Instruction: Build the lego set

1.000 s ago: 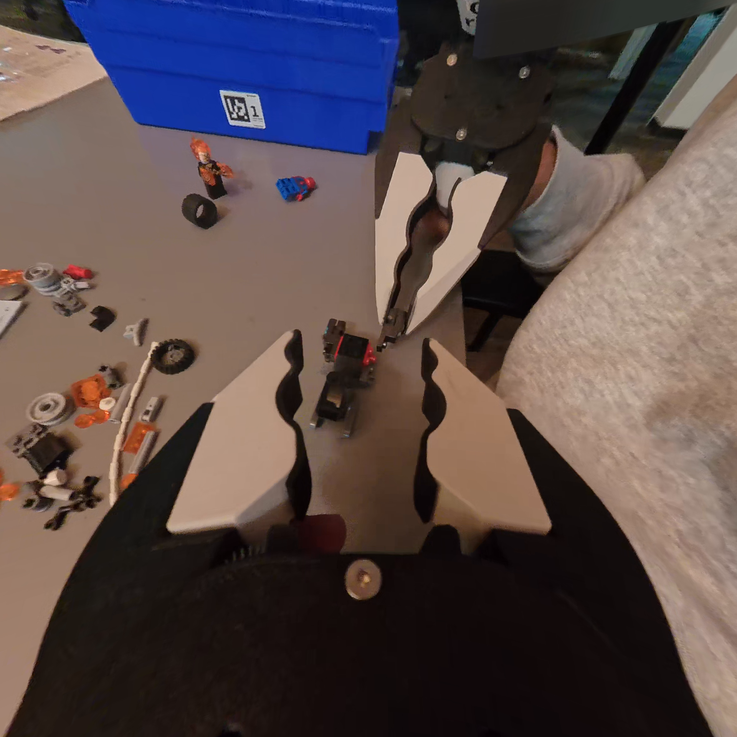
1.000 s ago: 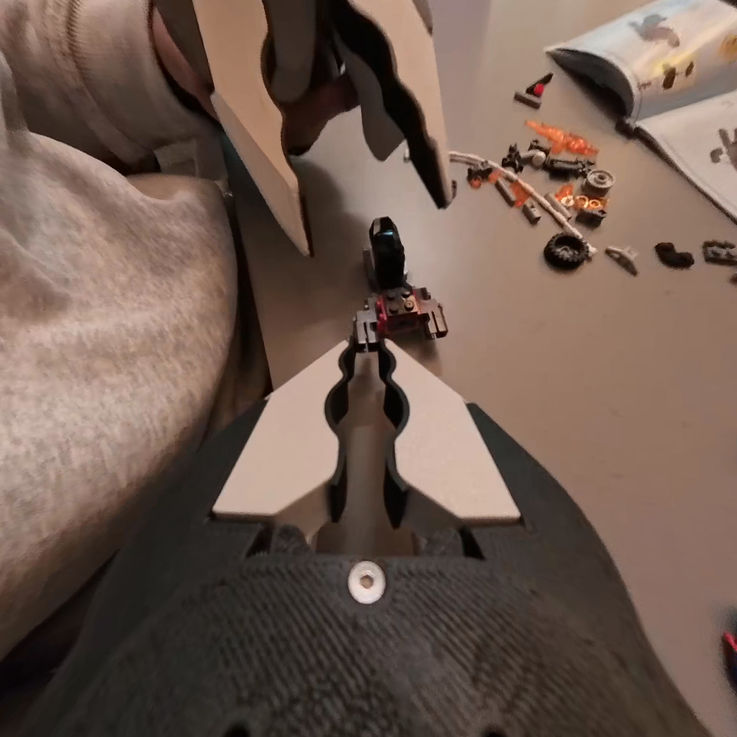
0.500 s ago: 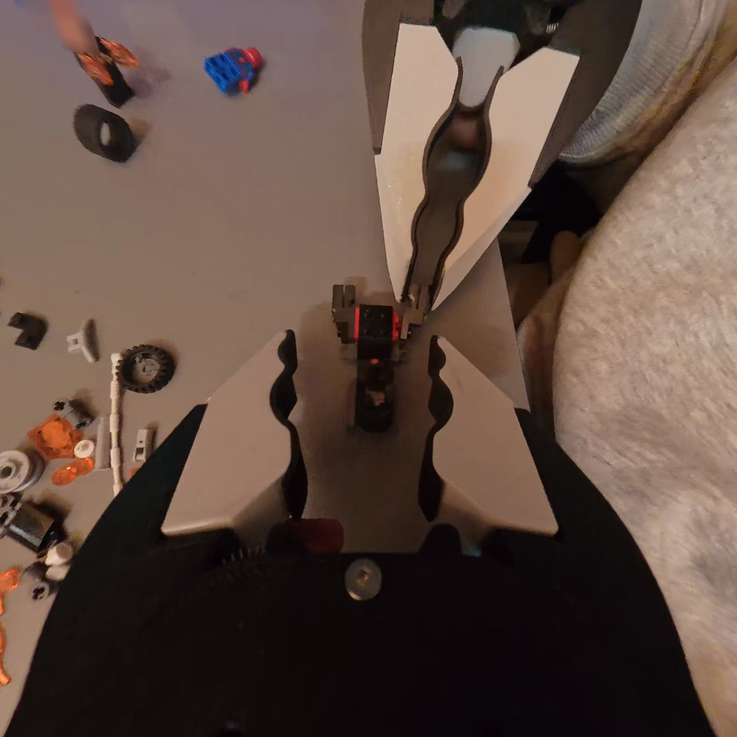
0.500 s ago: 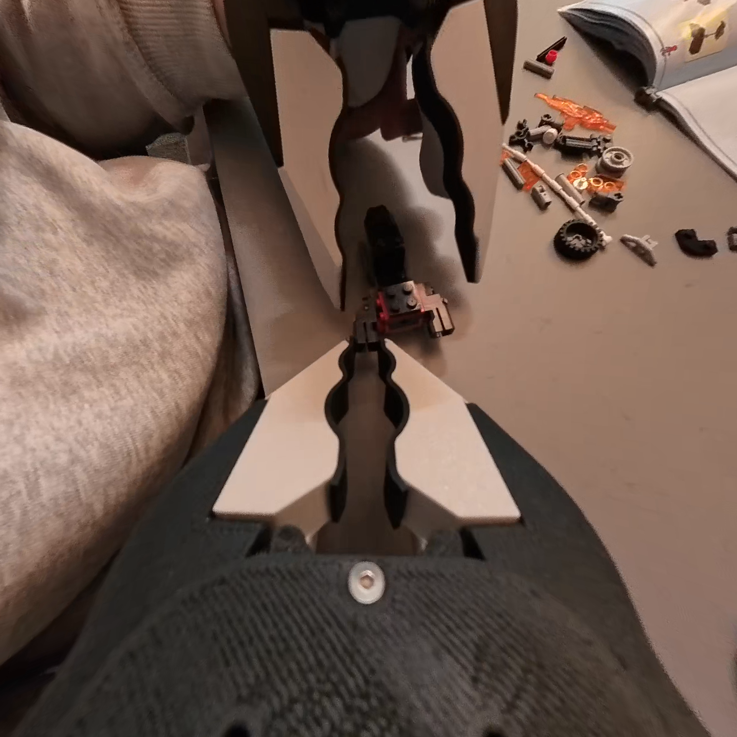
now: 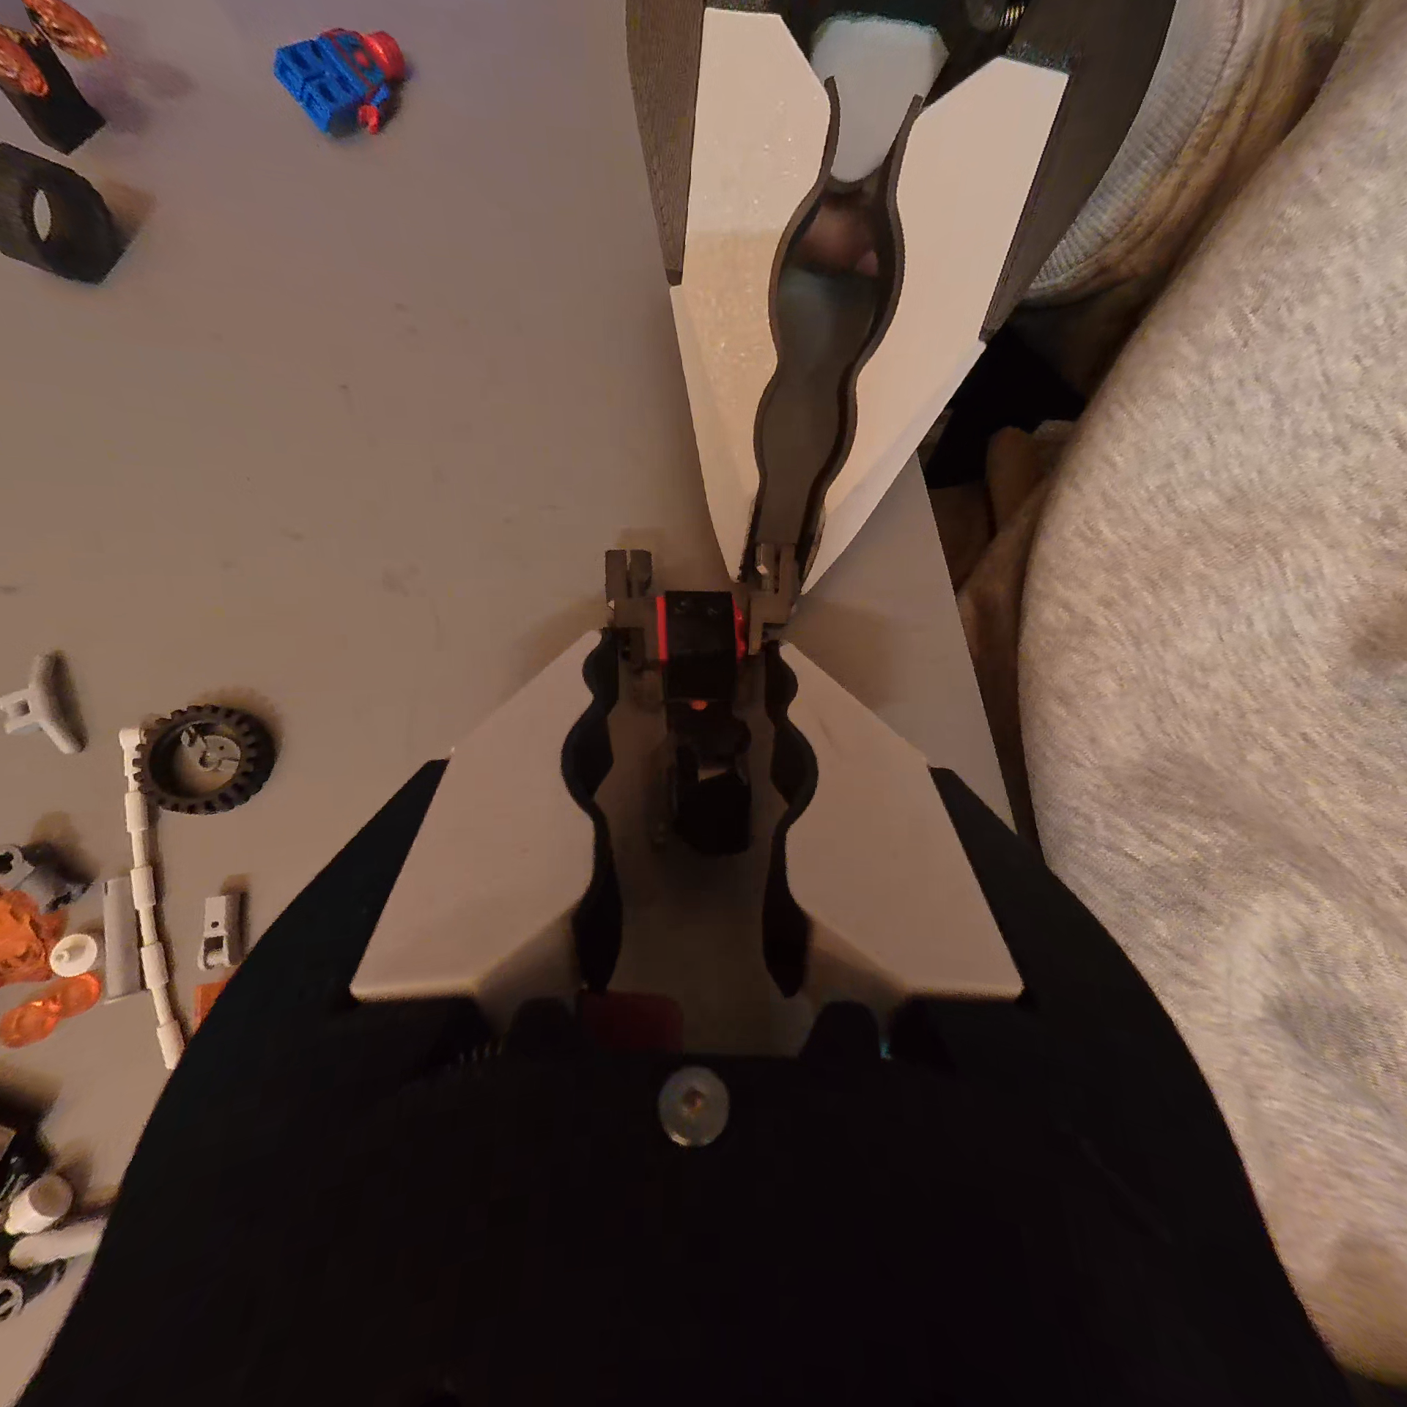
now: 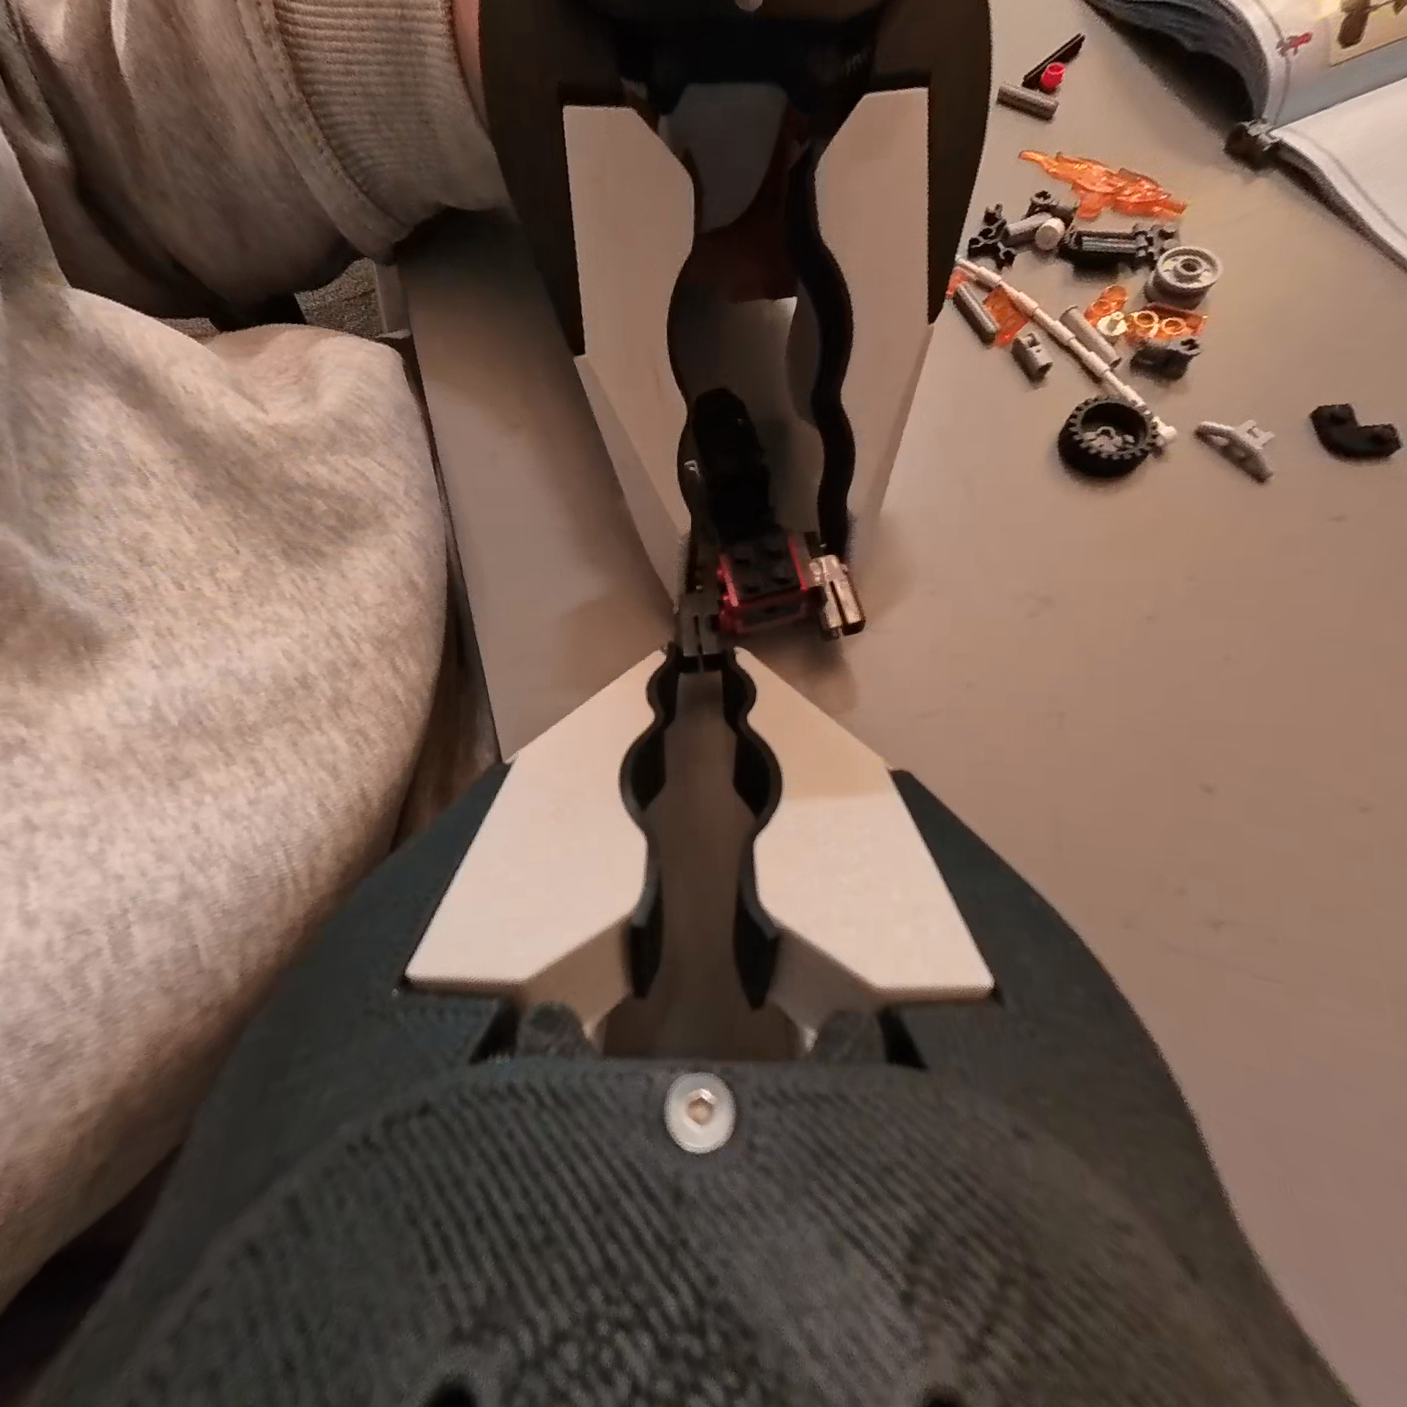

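A small black, red and grey lego build (image 5: 697, 624) sits on the grey table near its edge; it also shows in the right wrist view (image 6: 761, 590). My left gripper (image 5: 689, 647) straddles the build's black rear, and its tips press the grey side pieces. From the other side the left gripper (image 6: 754, 563) appears above the build. My right gripper (image 6: 700, 661) is shut on the grey pin at the build's near corner. It faces the left gripper head-on, and in the left wrist view the right gripper (image 5: 776, 567) comes from the top.
A toothed black tyre (image 5: 205, 769), a white chain and orange, grey and black loose parts (image 5: 76, 952) lie left. A wide tyre (image 5: 57, 221) and a blue-red minifigure (image 5: 335, 76) lie farther. An instruction booklet (image 6: 1332, 76) is beyond the parts. A person's grey sleeve (image 5: 1218, 685) borders the table edge. My left and right fingertips are right by each other. The blue-red minifigure (image 5: 335, 76) is about equally far from each gripper, around 20 cm.
My left gripper moved forward over the build and its jaws narrowed onto it. My right gripper stayed shut on the grey pin and turned the build in line with the left gripper.
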